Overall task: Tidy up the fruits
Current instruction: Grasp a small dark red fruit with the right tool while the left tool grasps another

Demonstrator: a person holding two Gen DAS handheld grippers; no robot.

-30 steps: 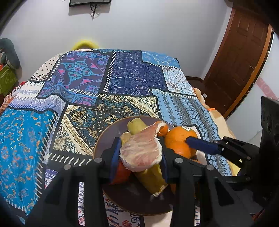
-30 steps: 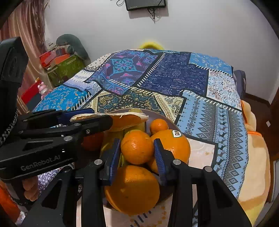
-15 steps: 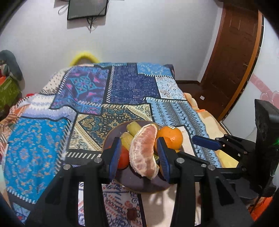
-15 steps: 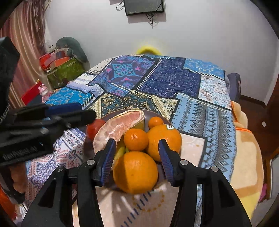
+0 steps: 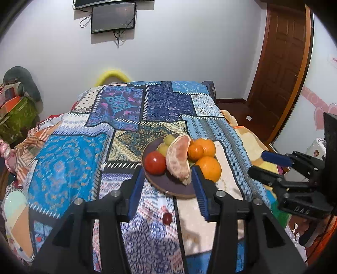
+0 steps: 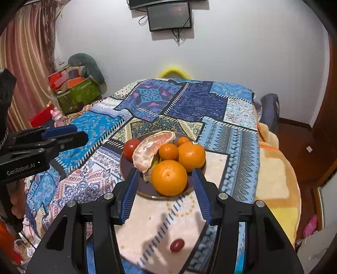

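Observation:
A dark round plate (image 5: 168, 186) (image 6: 145, 189) sits on the patterned bedspread and holds several oranges (image 5: 208, 165) (image 6: 169, 177), a peeled pomelo wedge (image 5: 179, 158) (image 6: 149, 151), a red tomato (image 5: 154, 162) (image 6: 131, 146) and pale green fruit (image 5: 168, 139). A small dark red grape (image 5: 167, 218) (image 6: 177, 245) lies loose on the cloth in front of the plate. My left gripper (image 5: 167, 194) is open and empty, just short of the plate. My right gripper (image 6: 164, 194) is open and empty, also just short of the plate.
The patchwork bedspread (image 5: 126, 118) covers the bed up to the far wall. A green box with clutter (image 6: 78, 94) stands at the left. A wooden door (image 5: 280, 63) is at the right. A screen (image 6: 169, 18) hangs on the wall.
My left gripper let go of the pomelo wedge, which now rests on the plate. Both grippers opened and pulled back and up from the plate.

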